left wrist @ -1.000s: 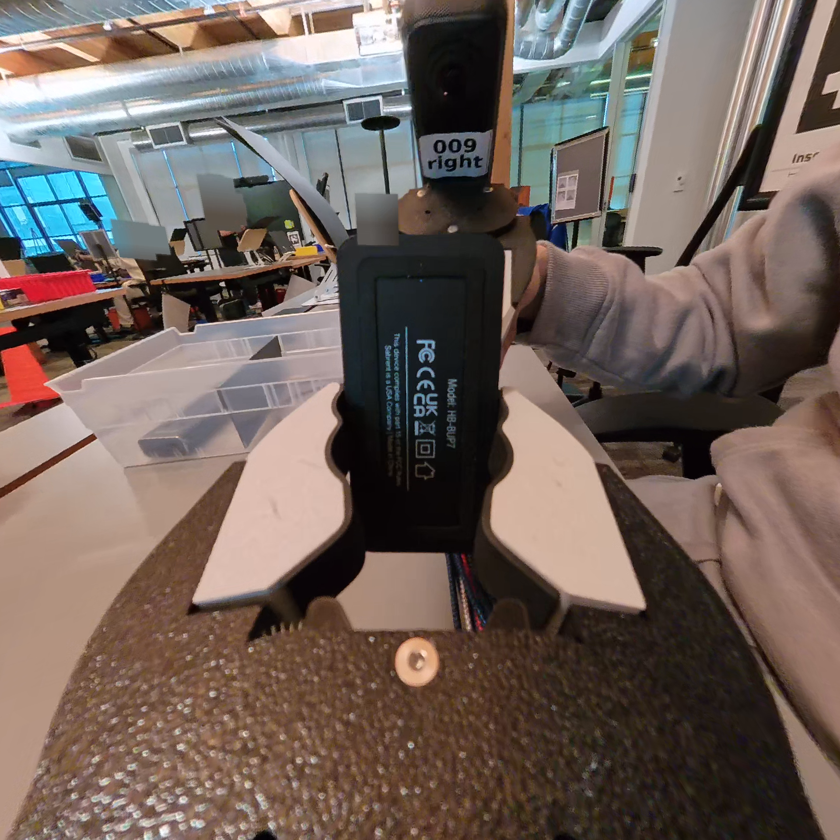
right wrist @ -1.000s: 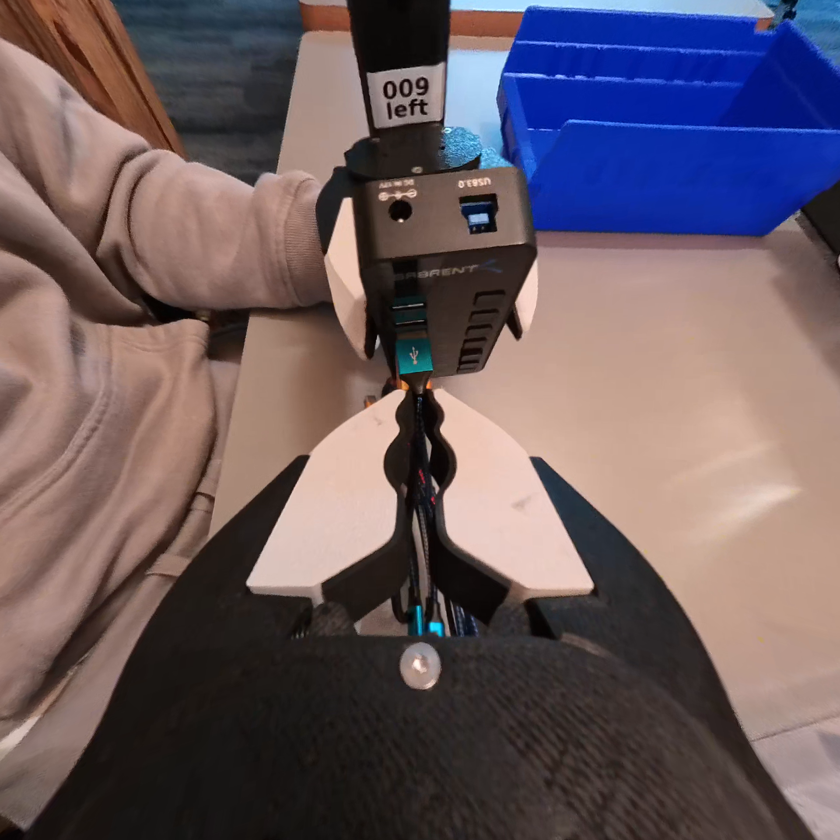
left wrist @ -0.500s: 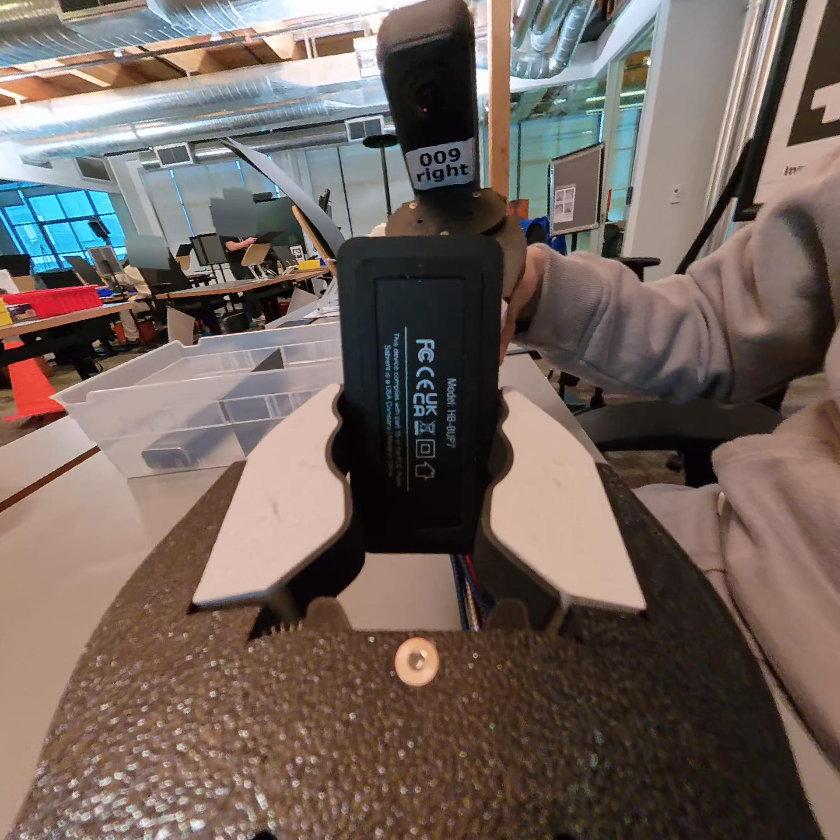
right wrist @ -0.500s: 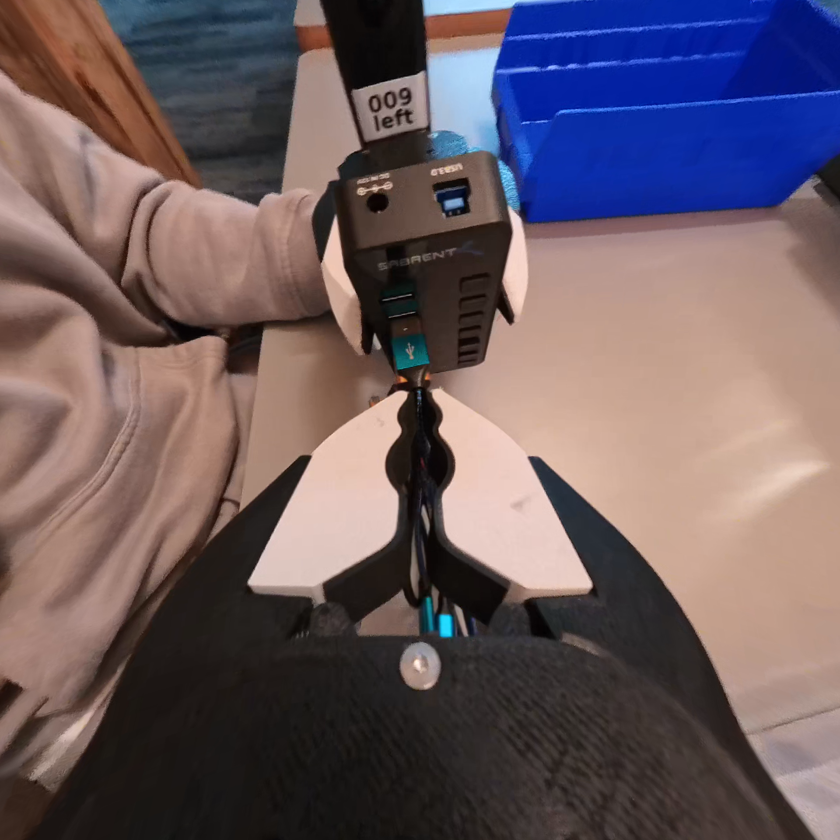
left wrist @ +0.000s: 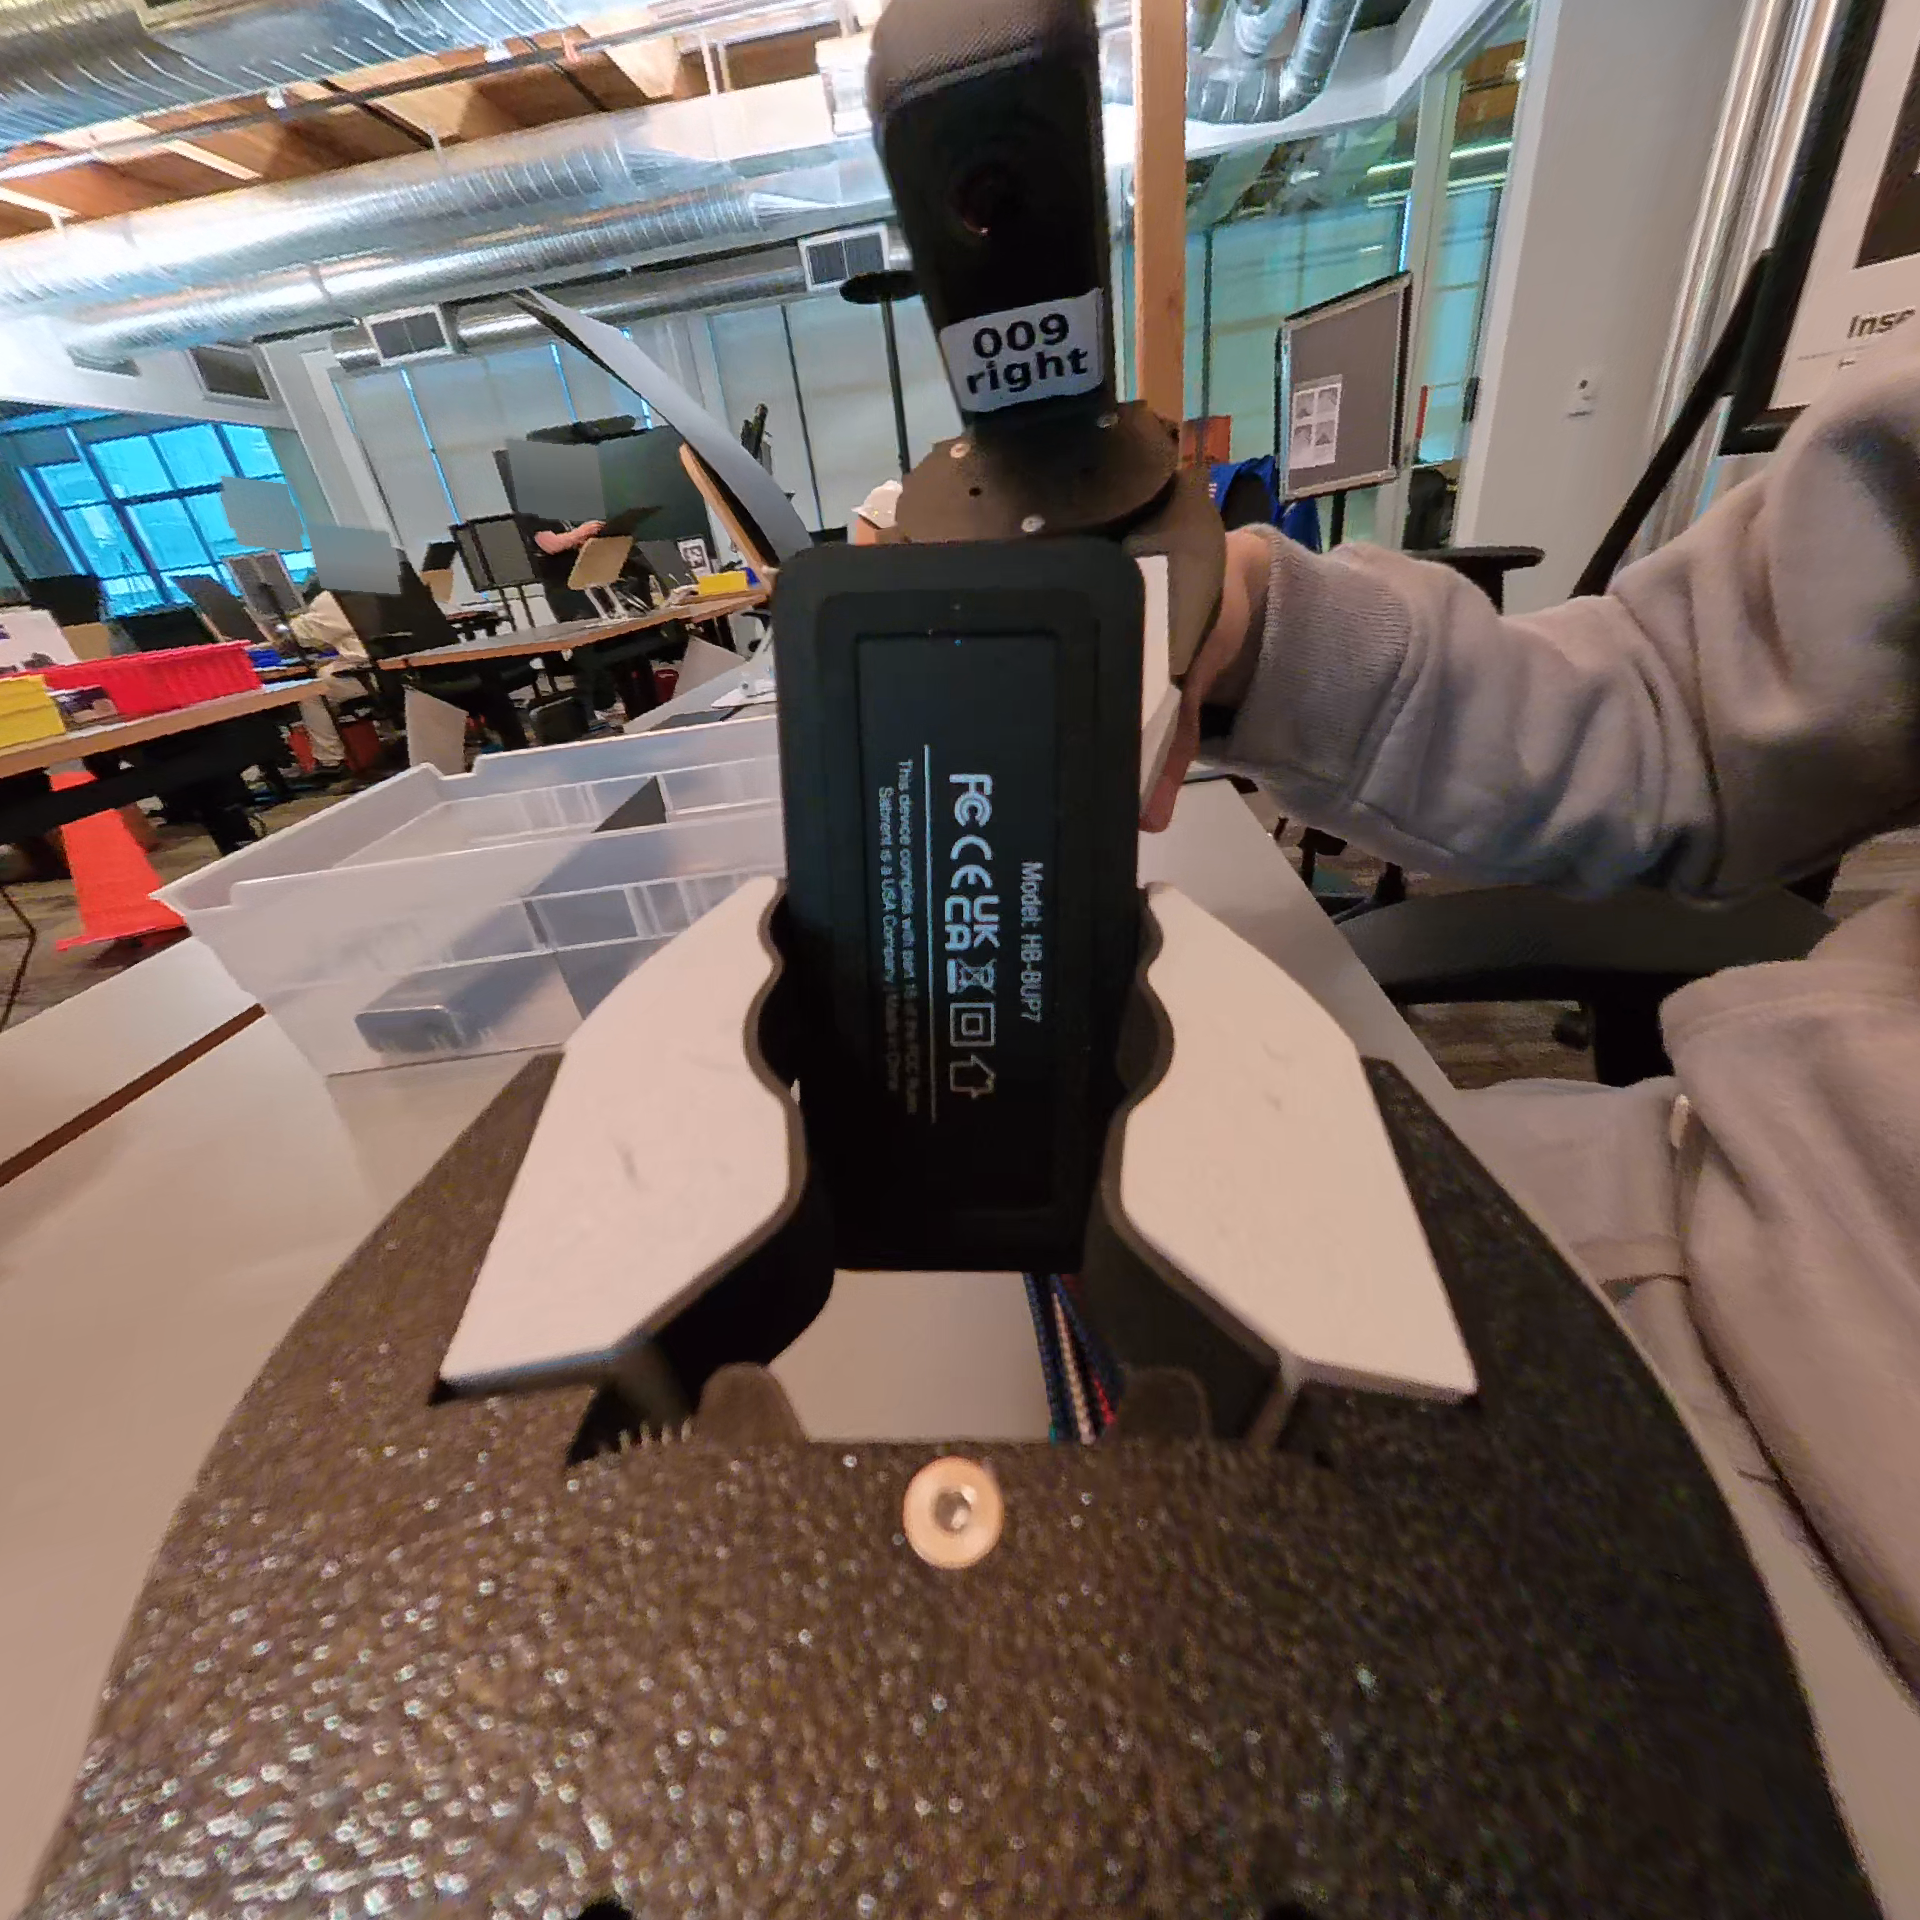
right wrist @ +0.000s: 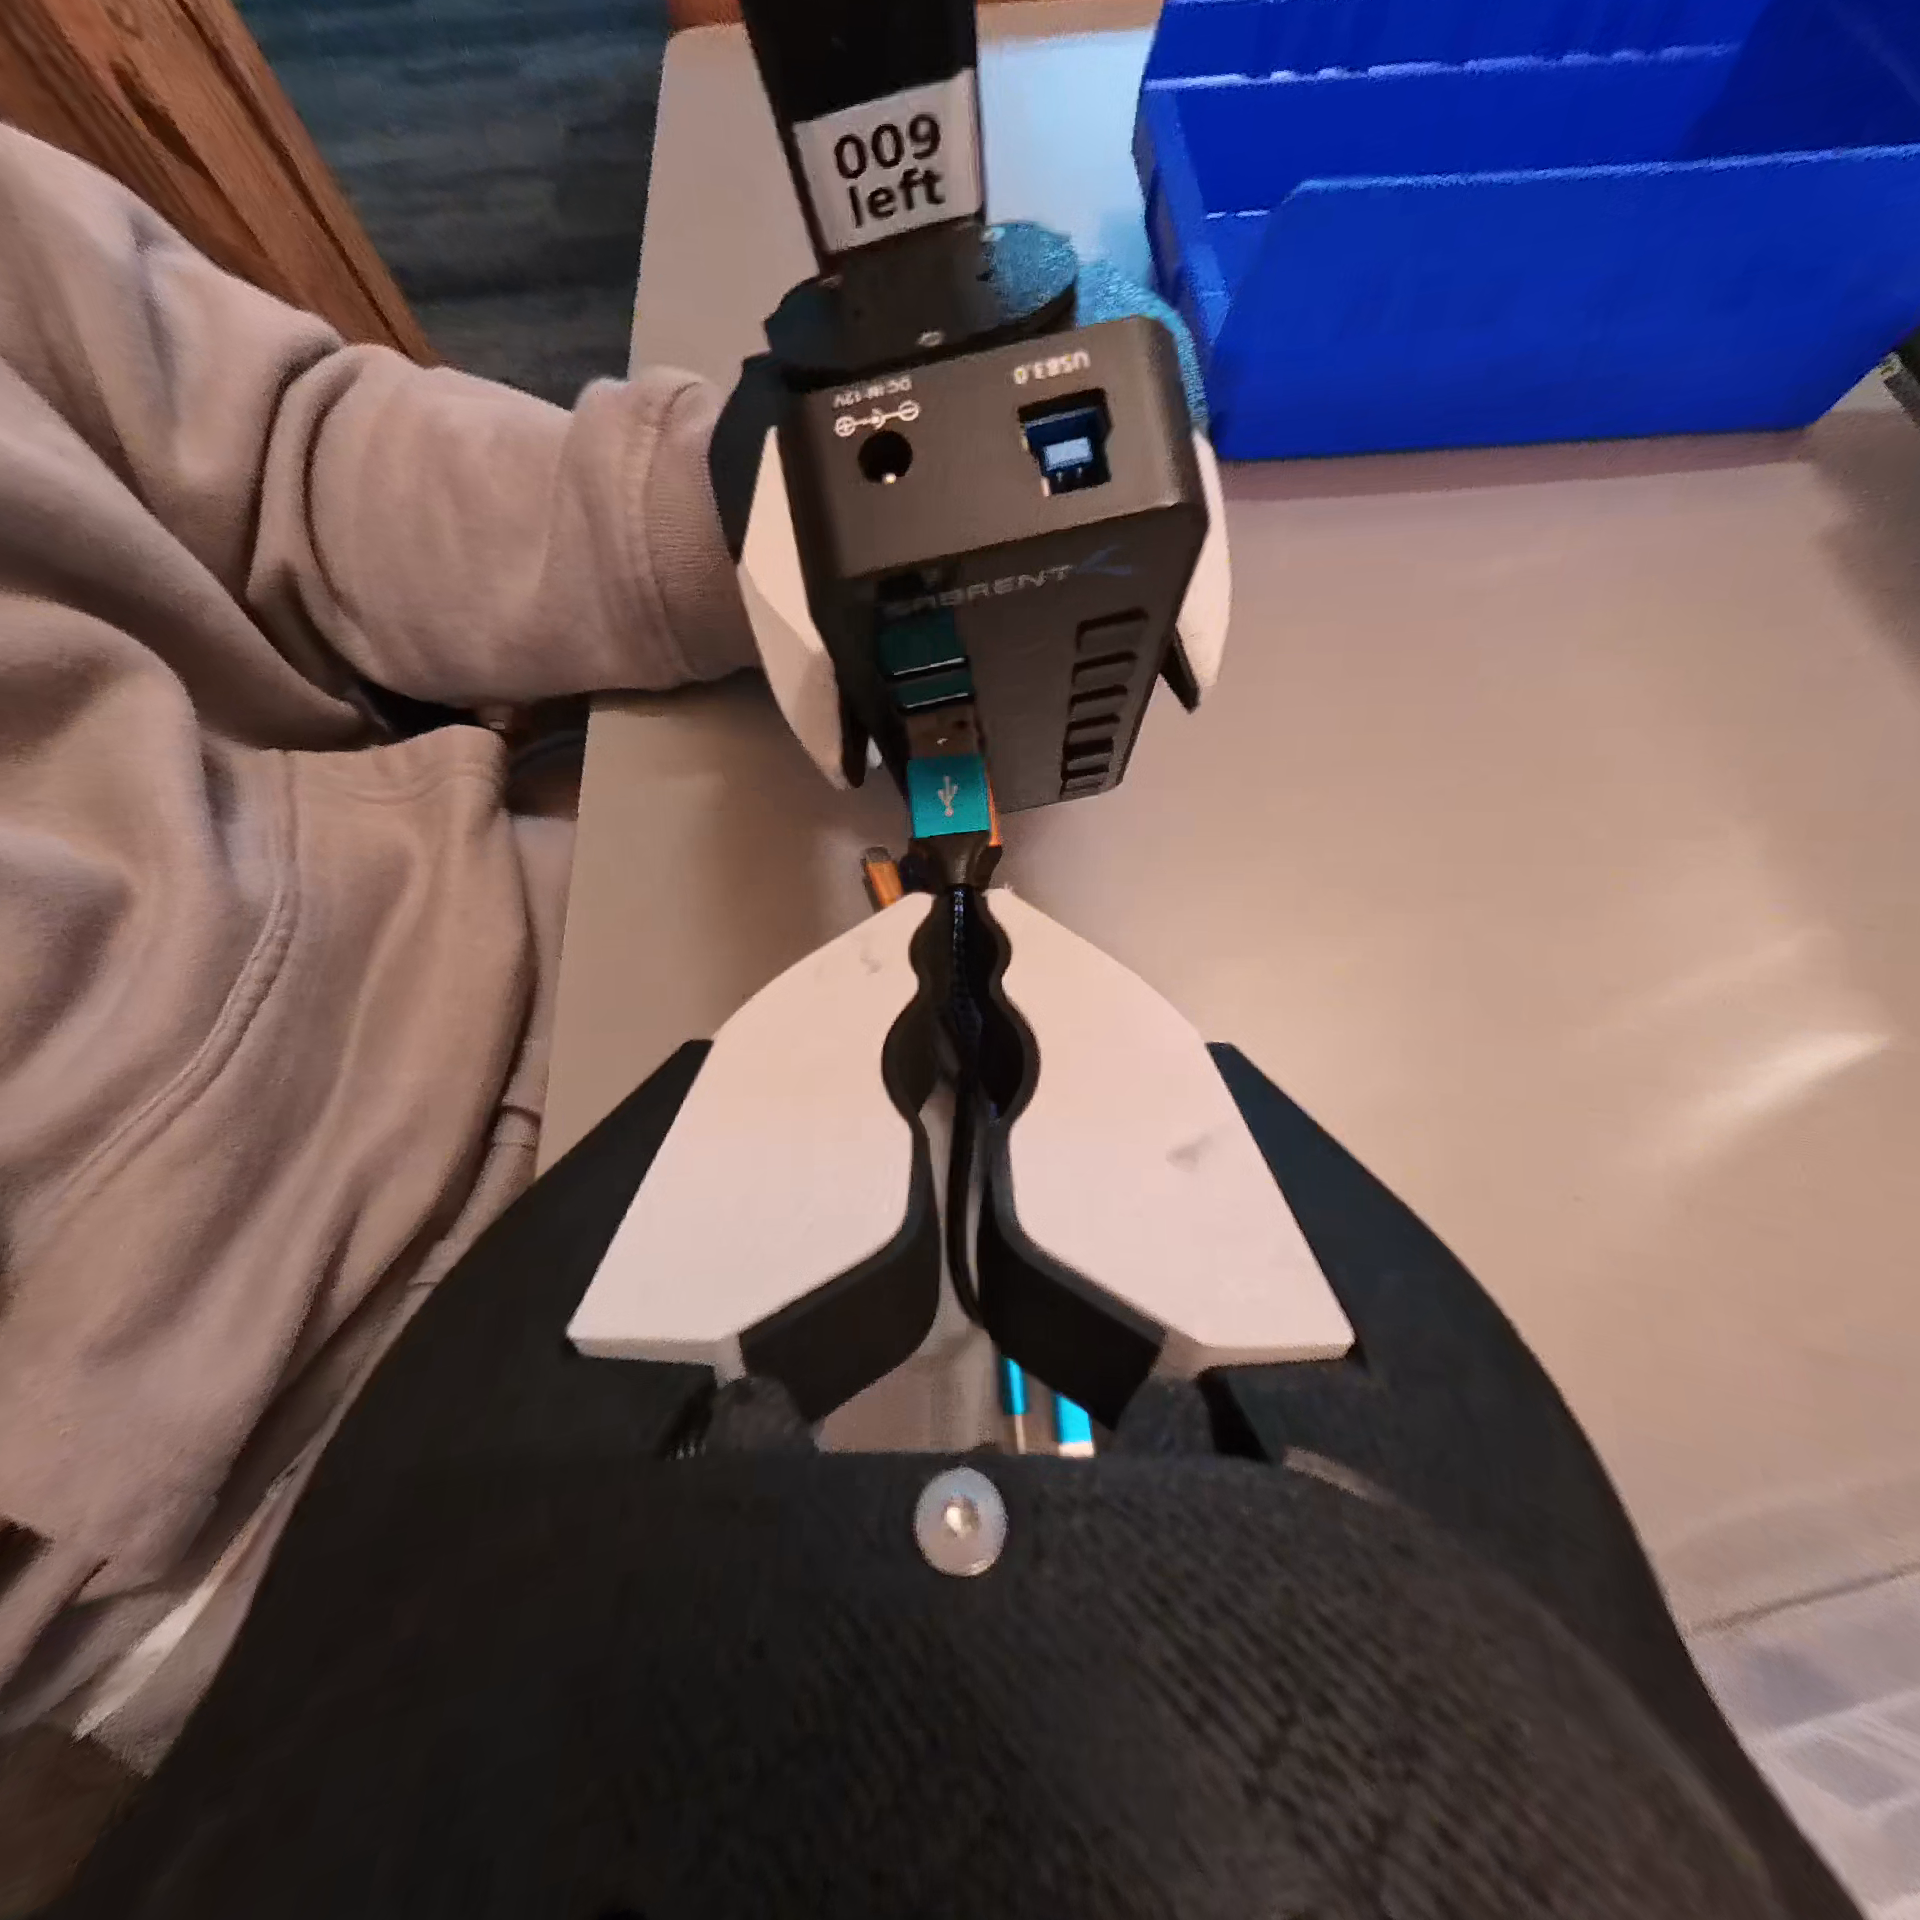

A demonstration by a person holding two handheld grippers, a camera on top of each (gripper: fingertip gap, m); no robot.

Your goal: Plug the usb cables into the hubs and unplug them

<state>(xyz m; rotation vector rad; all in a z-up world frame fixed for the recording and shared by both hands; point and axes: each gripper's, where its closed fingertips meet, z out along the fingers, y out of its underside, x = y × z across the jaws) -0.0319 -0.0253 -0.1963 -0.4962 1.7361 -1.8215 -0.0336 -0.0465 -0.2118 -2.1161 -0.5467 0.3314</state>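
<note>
My left gripper (left wrist: 958,904) is shut on a black USB hub (left wrist: 961,914) and holds it upright above the table, its labelled back toward the camera. In the right wrist view the hub (right wrist: 997,561) shows its port side, held by the left gripper's white fingers (right wrist: 790,665). My right gripper (right wrist: 956,899) is shut on a dark braided USB cable (right wrist: 961,1039) just behind its teal plug (right wrist: 948,795). The plug's metal tip shows at a hub port, partly out. Two other teal plugs sit in ports above it. Braided cables (left wrist: 1070,1361) hang under the hub.
A clear plastic bin (left wrist: 447,894) with a dark hub inside stands on the white table (left wrist: 156,1195) to the left. A blue bin (right wrist: 1558,239) stands at the far right of the table (right wrist: 1507,831). A person's grey sleeves (left wrist: 1558,707) flank both grippers.
The teal plug has slid back from the hub port, so its metal tip now shows. The hub has tilted and lifted slightly in the right wrist view.
</note>
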